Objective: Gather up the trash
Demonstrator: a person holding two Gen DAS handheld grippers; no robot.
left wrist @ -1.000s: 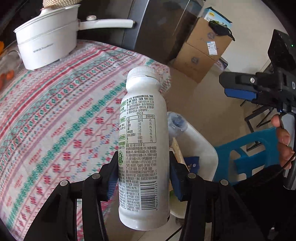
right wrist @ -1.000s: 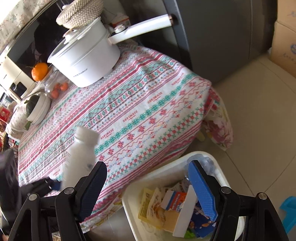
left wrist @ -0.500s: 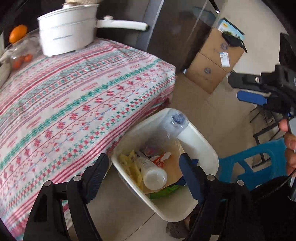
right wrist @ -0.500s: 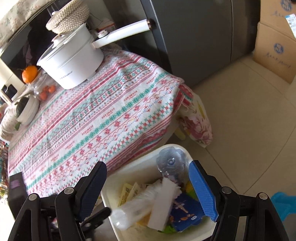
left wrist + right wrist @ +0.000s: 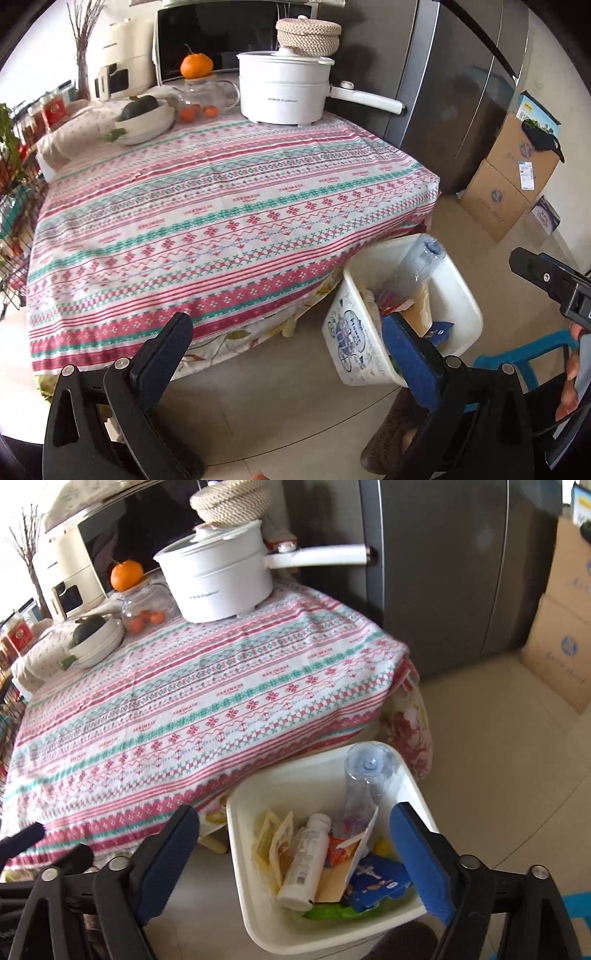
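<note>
A home kitchen: fridge [image 5: 461,85], microwave [image 5: 207,33], electric pot [image 5: 284,88] on a table with patterned tablecloth [image 5: 221,221].

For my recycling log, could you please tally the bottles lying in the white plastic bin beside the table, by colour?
Clear crumpled plastic bottle with a bluish cap: 1
White opaque plastic drink bottle with a printed label: 1
Total: 2 bottles, both inside the white plastic bin

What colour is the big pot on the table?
White; the pot shows best in the left wrist view.
</note>
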